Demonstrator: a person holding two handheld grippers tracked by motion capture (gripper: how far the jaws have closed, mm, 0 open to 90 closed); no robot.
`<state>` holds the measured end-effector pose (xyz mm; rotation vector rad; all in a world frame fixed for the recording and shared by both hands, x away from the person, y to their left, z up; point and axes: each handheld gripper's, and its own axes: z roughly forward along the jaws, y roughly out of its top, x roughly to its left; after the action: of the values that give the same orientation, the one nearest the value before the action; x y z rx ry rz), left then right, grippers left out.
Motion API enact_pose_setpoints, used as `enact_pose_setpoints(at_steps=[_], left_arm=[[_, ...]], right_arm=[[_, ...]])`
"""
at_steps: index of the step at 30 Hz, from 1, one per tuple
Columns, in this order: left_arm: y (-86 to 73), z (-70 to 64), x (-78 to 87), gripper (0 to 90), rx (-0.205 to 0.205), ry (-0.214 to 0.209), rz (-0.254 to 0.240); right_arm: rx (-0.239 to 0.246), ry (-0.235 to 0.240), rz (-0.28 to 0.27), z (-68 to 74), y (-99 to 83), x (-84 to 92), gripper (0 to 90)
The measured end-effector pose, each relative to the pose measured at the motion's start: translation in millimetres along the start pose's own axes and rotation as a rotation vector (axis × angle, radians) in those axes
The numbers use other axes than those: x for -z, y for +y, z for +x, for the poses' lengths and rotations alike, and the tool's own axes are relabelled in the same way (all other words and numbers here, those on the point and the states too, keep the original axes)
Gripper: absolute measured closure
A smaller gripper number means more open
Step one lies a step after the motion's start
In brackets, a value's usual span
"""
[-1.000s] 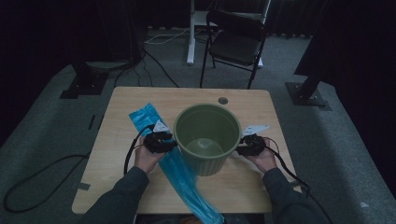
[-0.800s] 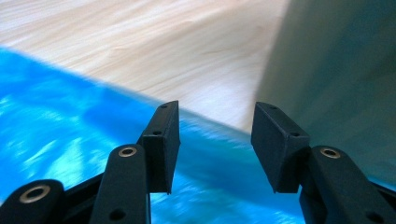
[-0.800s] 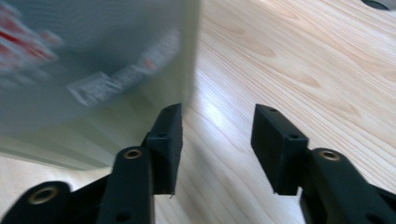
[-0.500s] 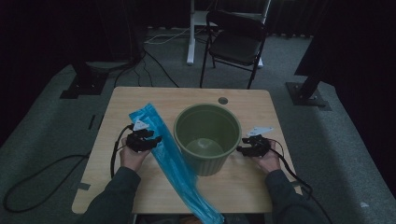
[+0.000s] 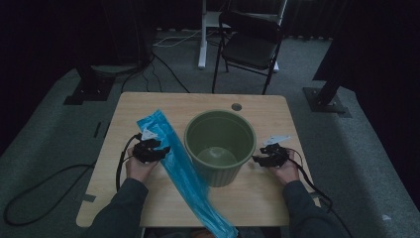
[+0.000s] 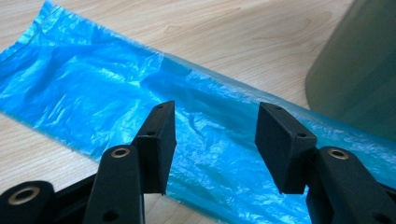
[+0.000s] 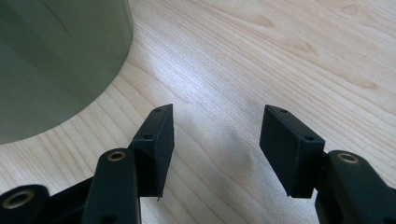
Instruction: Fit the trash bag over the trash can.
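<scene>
A: While the blue bag (image 5: 183, 171) is lying flat on the counter (image 5: 148, 106) beside the bin (image 5: 220, 146), what is happening?

B: Both jaws have just been opening: the left hand-held gripper (image 6: 212, 135) is gaping wide over the bag, likely readying a pinch; the right hand-held gripper (image 7: 215, 140) is waiting empty beside the bin.

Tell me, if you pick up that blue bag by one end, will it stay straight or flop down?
The blue bag would probably flop: it looks like thin, wrinkled plastic film lying flat on the table. It seems very light, so it may slide when nudged. Its shiny surface hints it could slip between the left gripper pads unless pinched firmly.
</scene>
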<state>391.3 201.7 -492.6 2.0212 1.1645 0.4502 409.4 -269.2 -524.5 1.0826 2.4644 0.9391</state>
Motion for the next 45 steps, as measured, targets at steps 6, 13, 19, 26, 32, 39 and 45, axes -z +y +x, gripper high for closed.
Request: enact_pose_setpoints(at_steps=[6,13,19,26,32,39,45], left_arm=[[-5.2,5.2,-5.7,48.5,0.019,0.022,0.018],[-13.3,13.2,-10.2,47.1,0.07,0.031,0.052],[-20.1,13.5,-19.5,45.9,0.077,0.069,0.136],[-23.6,15.3,-22.6,44.0,0.089,0.09,0.167],[-24.6,15.8,-23.2,45.0,0.103,0.112,0.177],[-17.6,8.5,-35.2,41.6,0.075,0.092,0.157],[-8.7,-0.9,-48.2,37.9,0.052,0.074,0.151]], right_arm=[[0.007,0.003,0.024,1.5,-1.3,-4.5,43.6],[0.015,0.007,0.035,3.1,-1.8,-5.2,42.9],[0.022,0.012,0.03,4.1,-2.0,-3.4,42.6],[0.024,0.016,0.028,3.2,-2.4,-2.1,42.6],[0.023,0.018,0.028,2.6,-2.8,-1.2,42.6],[0.024,0.021,0.044,2.1,-3.3,-4.9,42.9],[0.026,0.027,0.053,3.9,-3.0,-7.6,43.1]])
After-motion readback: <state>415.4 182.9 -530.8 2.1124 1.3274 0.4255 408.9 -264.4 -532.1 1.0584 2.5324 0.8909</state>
